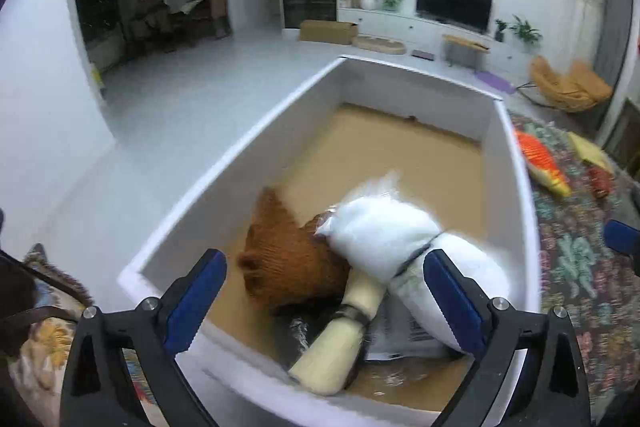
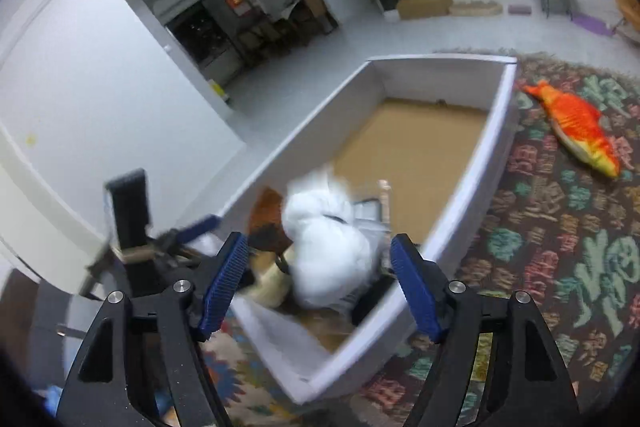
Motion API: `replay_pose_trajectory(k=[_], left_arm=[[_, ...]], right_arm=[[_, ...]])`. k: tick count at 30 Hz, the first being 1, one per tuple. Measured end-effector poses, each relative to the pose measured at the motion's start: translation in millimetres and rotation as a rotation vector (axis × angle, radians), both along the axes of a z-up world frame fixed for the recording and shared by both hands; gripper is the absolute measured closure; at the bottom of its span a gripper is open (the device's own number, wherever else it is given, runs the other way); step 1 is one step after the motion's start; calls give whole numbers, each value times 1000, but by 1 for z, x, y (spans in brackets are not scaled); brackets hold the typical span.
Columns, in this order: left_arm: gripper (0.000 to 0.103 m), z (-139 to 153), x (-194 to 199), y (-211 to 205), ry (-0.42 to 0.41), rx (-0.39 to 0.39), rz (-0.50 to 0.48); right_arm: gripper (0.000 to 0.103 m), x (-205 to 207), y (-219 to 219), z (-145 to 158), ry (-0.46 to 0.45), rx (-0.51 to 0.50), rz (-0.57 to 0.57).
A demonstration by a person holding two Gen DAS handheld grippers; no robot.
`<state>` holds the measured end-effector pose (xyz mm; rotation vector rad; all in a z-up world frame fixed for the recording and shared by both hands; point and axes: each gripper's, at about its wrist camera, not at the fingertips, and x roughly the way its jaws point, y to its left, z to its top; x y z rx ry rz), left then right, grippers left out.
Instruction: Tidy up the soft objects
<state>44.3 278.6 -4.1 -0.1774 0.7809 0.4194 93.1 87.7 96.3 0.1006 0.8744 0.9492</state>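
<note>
Box (image 1: 256,131) of white board with a brown cardboard floor fills the left wrist view. At its near end lie a brown knitted plush (image 1: 288,259), a white fluffy stuffing bag (image 1: 380,231) resting against the plush, and a cream plush limb (image 1: 340,339) pointing at the near wall; the far half of the floor is bare. The left gripper (image 1: 324,299) hangs over the near edge, tilted down into the box, its blue-padded jaws spread wide with nothing pressed between them. Outside the box's right wall, an orange fish plush (image 1: 540,163) lies on the patterned rug (image 1: 580,267).

From the right wrist view the same box (image 2: 496,131) runs diagonally, with its near corner low in the frame. The white bag (image 2: 324,251), blurred, sits at the near end with the brown plush (image 2: 266,211) just beside it on the left. The right gripper (image 2: 320,283) is angled down above that end, jaws standing apart and gripping nothing. The left gripper's blue pad (image 2: 200,225) shows at the box's left wall. The fish plush (image 2: 572,127) lies on the rug (image 2: 560,247), well apart from the box.
</note>
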Motion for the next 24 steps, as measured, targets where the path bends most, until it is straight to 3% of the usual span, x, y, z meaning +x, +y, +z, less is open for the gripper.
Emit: replay_pose_trajectory(k=[3, 7, 11, 14, 18, 22, 24], left_arm=[[4, 3, -6, 3, -41, 20, 54], [4, 13, -10, -1, -131, -63, 56], [4, 34, -3, -34, -202, -134, -44], [4, 46, 16, -78, -221, -155, -162], [3, 41, 54, -165, -166, -175, -362], [3, 14, 105, -234, -55, -225, -516], [3, 0, 149, -251, -9, -234, -527]], right_arm=[[24, 3, -51, -18, -95, -76, -104], [24, 12, -141, -58, -174, -209, -310], [24, 38, -247, -108, -121, -395, -601], [24, 45, -311, -128, -47, -440, -783], [24, 43, -358, -140, 3, -392, -909], [22, 44, -361, -144, 18, -371, -905], [19, 49, -360, -151, 13, -380, -894]])
